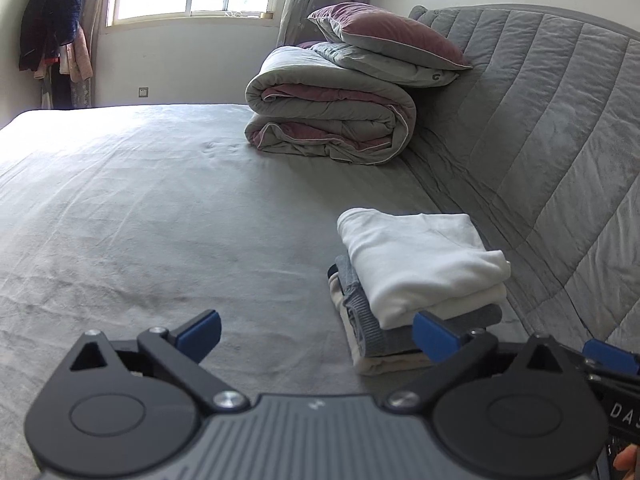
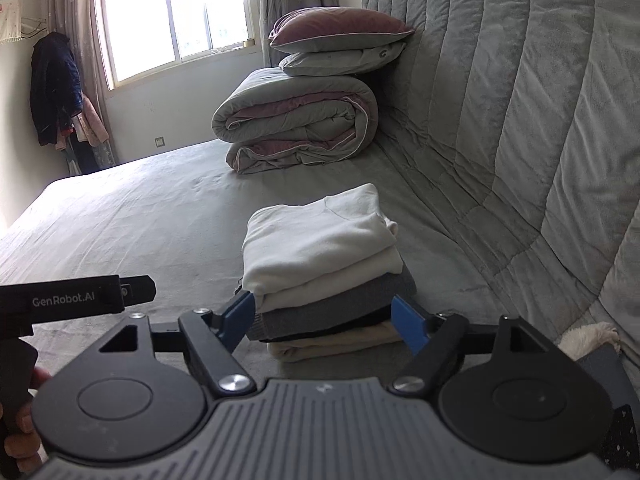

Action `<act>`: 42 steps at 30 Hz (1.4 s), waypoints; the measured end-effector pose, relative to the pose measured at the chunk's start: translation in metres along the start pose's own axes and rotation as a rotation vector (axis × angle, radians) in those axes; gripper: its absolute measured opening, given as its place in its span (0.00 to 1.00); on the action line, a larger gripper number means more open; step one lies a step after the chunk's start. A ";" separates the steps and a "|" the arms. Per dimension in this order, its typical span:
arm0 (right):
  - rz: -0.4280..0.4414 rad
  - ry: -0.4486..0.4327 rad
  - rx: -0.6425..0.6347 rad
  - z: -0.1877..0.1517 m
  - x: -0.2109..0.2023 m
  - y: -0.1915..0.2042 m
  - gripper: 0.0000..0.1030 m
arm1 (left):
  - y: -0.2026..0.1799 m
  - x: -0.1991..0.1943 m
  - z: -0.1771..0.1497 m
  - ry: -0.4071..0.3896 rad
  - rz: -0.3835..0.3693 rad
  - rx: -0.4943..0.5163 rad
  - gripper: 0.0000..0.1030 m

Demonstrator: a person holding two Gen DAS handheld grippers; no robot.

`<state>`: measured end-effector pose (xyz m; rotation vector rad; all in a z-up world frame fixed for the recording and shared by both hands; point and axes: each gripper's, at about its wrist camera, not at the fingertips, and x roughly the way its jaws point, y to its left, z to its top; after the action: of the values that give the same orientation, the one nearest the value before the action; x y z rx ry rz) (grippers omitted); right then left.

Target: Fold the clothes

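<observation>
The stack of folded clothes (image 2: pixel 324 276), white knit on top, grey, black and beige under, lies on the grey bed sheet (image 1: pixel 140 216) at centre of the right view, near the quilted grey headboard (image 2: pixel 520 120). Its lower layers are partly hidden behind the blue pads. Long axis runs approx. left-right in frame. Left gripper (image 1: pixel 316 334) and right gripper (image 2: pixel 326 322) both stand spread wide, nothing pinched.

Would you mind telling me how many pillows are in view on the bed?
2. A maroon-topped pillow lies uppermost, a grey pillow directly beneath it, both stacked on the rolled duvet against the padded headboard. More could be hidden behind the duvet.
</observation>
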<state>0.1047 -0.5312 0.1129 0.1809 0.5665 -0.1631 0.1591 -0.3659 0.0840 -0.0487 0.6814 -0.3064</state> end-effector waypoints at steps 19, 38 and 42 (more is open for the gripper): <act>-0.093 0.069 -0.004 -0.020 -0.024 0.021 1.00 | -0.009 -0.013 -0.023 0.088 0.072 0.105 1.00; -0.114 0.098 0.051 -0.018 -0.027 0.012 1.00 | -0.014 -0.013 -0.025 0.121 0.042 0.122 0.99; -0.104 0.101 0.052 -0.017 -0.028 0.014 1.00 | -0.014 -0.014 -0.025 0.128 0.035 0.124 1.00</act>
<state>0.0755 -0.5114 0.1159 0.2112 0.6735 -0.2709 0.1294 -0.3735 0.0748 0.1023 0.7881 -0.3194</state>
